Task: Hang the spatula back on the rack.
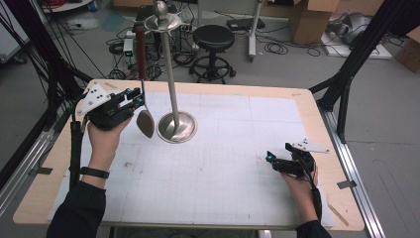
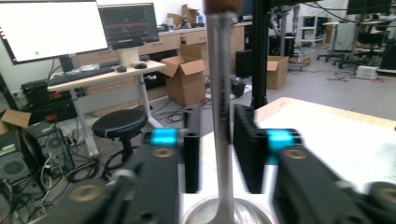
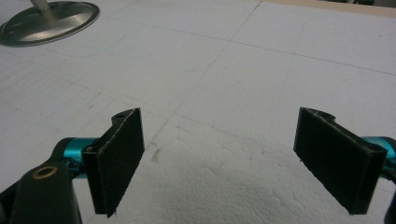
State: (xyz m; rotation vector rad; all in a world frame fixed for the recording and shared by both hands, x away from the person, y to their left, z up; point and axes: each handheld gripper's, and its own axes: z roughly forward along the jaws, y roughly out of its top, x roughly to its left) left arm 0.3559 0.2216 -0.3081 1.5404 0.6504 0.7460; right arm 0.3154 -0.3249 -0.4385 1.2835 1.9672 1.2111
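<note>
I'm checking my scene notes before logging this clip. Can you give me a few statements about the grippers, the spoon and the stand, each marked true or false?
1. The right gripper has its jaws spread wide with nothing between them. True.
2. The spoon lies flat on the table. False: it is upright, with its brown handle up and its bowl down beside the base of the stand.
3. The left gripper has one jaw on each side of the spoon's metal shaft. True.
4. The stand is next to the right gripper. False: it stands left of the table's centre, close to the left gripper.
5. A black stool stands on the floor beyond the table. True.
</note>
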